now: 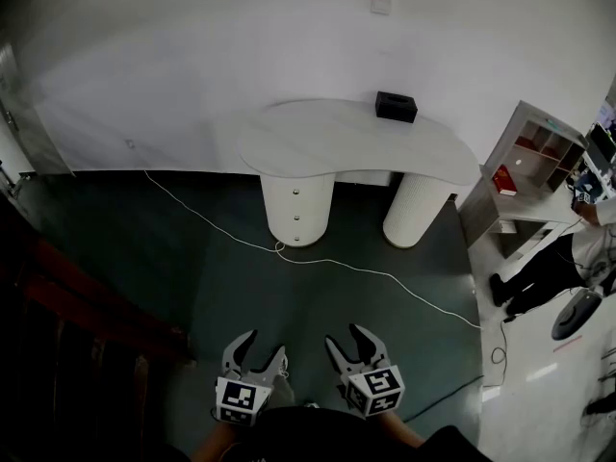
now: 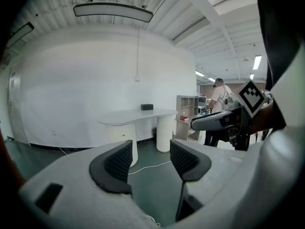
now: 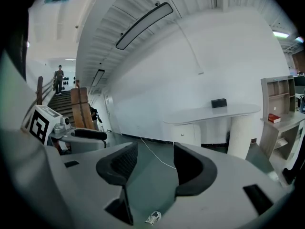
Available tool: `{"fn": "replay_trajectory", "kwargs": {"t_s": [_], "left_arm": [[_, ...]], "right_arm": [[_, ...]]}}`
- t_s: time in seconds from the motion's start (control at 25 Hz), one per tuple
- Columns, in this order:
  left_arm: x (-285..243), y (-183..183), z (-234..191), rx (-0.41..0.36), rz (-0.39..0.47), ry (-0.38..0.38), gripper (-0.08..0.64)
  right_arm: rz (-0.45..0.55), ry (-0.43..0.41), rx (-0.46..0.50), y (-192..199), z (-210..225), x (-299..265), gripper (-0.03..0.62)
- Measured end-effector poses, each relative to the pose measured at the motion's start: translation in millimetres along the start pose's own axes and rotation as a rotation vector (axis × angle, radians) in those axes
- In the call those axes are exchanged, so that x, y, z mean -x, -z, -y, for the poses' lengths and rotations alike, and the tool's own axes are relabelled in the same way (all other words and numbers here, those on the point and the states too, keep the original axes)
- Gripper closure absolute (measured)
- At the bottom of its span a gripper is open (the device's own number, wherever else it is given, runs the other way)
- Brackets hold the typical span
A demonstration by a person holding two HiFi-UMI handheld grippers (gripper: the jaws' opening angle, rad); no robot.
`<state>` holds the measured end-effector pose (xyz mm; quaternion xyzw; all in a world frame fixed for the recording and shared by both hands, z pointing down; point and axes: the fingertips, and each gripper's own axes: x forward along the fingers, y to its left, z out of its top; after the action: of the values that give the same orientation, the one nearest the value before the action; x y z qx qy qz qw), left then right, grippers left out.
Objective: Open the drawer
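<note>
A white curved desk (image 1: 356, 142) stands by the far wall on two round pedestals. The left pedestal (image 1: 296, 208) holds the drawers, each with a small knob. My left gripper (image 1: 265, 346) and right gripper (image 1: 346, 337) hang side by side at the bottom of the head view, far from the desk, both open and empty. In the left gripper view the jaws (image 2: 150, 151) frame bare floor, with the drawer pedestal (image 2: 125, 136) beyond them. In the right gripper view the open gripper (image 3: 155, 159) points toward the drawer pedestal (image 3: 183, 133) in the distance.
A black box (image 1: 396, 106) sits on the desk. A white cable (image 1: 318, 258) runs across the green floor between me and the desk. A shelf unit (image 1: 534, 162) and a person (image 1: 577, 248) are at the right. Dark wooden stairs (image 1: 77, 306) are at the left.
</note>
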<state>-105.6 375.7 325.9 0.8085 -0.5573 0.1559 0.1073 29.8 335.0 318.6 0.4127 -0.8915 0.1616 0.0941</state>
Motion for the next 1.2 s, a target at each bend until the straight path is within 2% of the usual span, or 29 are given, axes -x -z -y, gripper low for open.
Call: {"fn": "replay_trajectory", "kwargs": {"t_s": [0.36,0.6,0.68,0.8,0.92,1.2], "left_arm": [[-67,-33,-91,-0.017,0.014,0.055,0.321],[-102,-40,-141,-0.066,0.033,0.079,0.321],[-110,-43,-150,-0.059,0.012,0.101,0.321],[-127,-44,-168,-0.100,0.015,0.117,0.321],[-146,-39,-183,-0.078,0.013,0.108,0.321],[-201,-43,-188,-0.101,-0.031,0.093,0.321]], "right_arm": [[0.012,0.113,-0.010,-42,22,-87,0.370],[0.021,0.152,-0.025,-56,25,-133,0.371],[0.016,0.167,-0.031,-58,26,-146,0.371],[0.011,0.184,-0.047,-62,31,-163,0.371],[0.003,0.197,-0.056,-63,41,-176,0.371],[0.008,0.201,-0.050,-75,91,-202,0.374]]}}
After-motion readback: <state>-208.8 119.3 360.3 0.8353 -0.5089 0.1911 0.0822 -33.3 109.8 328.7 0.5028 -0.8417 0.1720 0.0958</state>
